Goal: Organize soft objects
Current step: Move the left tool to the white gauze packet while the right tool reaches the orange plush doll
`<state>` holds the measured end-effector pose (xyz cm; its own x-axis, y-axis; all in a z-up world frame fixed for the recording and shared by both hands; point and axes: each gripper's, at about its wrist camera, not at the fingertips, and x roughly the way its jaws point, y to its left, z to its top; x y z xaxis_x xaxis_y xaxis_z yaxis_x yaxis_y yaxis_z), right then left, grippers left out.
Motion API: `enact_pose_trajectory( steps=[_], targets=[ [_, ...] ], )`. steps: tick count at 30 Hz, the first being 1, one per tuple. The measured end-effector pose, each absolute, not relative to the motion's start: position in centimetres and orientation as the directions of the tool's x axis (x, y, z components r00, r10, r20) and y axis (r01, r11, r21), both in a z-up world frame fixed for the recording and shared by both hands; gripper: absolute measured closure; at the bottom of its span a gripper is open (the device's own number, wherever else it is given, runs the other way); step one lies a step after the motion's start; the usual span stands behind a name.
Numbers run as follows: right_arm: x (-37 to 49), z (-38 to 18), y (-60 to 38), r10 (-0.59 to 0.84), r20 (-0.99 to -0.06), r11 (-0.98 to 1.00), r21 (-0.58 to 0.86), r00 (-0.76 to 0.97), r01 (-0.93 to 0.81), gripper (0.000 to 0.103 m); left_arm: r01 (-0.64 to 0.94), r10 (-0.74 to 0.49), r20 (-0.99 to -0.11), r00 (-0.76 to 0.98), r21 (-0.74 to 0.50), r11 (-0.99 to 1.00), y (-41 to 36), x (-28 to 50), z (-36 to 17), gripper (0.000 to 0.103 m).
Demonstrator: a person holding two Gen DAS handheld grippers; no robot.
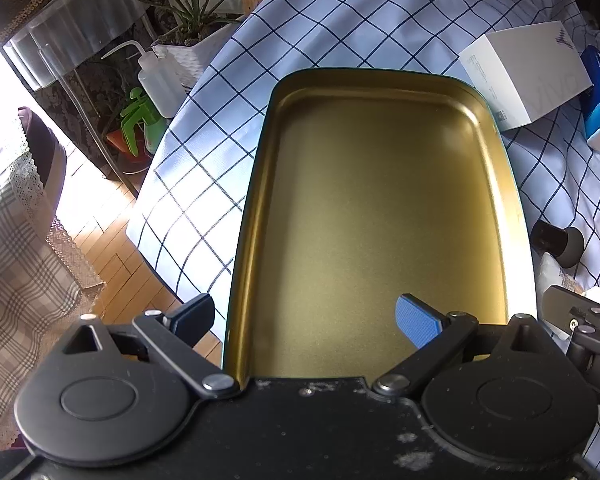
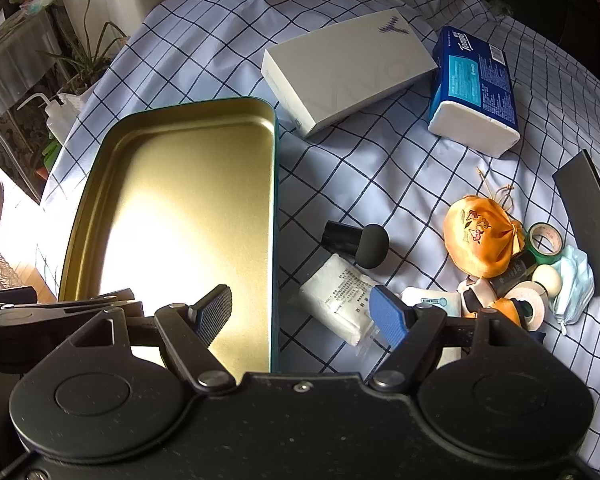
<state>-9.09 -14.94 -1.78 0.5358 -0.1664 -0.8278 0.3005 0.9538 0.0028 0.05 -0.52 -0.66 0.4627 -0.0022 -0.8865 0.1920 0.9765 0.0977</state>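
Both tongs are spread wide with nothing in them: the left tongs [image 1: 306,318] hang over the near end of the gold-lined rectangular metal tray [image 2: 100,184], the right tongs [image 2: 302,314] straddle its right wall. The soft stuff sits on the checked-cloth bench [image 2: 364,176] right of the tray: a white gauze packet [image 2: 336,296] just beside it, then an orange embroidered drawstring pouch [image 2: 476,236], and a crumpled pale blue face mask [image 2: 576,280] further right. A blue-wrapped tissue pack [image 2: 476,84] and a white cardboard box [image 2: 348,68] are at the back.

Checked tablecloth [image 2: 380,168] under tin tray [image 2: 275,200], perhaps gauze [image 2: 340,296].
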Motion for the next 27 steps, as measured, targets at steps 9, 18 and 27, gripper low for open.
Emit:
enact_pose_trajectory(
  steps=[9,18,27],
  targets=[
    [-10.4,-0.9,-17.7,-0.199,-0.801,0.932,0.024,0.565,0.363,0.034,0.257,-0.105,-0.823,0.559,0.051,0.965,-2.0,-1.6,1.1,0.005],
    [-14.8,0.4,-25.7,-0.324,-0.757,0.815,0.082,0.568,0.574,0.034,0.437,-0.234,-0.773,0.589,0.062,0.897,-7.8,-4.0,3.9,0.005],
    [-19.2,-3.0,-31.9,-0.361,-0.814,0.709,0.077,0.455,0.701,0.036,0.609,-0.266,-0.855,0.446,0.071,0.790,-15.0,-4.5,1.9,0.006]
  ],
)
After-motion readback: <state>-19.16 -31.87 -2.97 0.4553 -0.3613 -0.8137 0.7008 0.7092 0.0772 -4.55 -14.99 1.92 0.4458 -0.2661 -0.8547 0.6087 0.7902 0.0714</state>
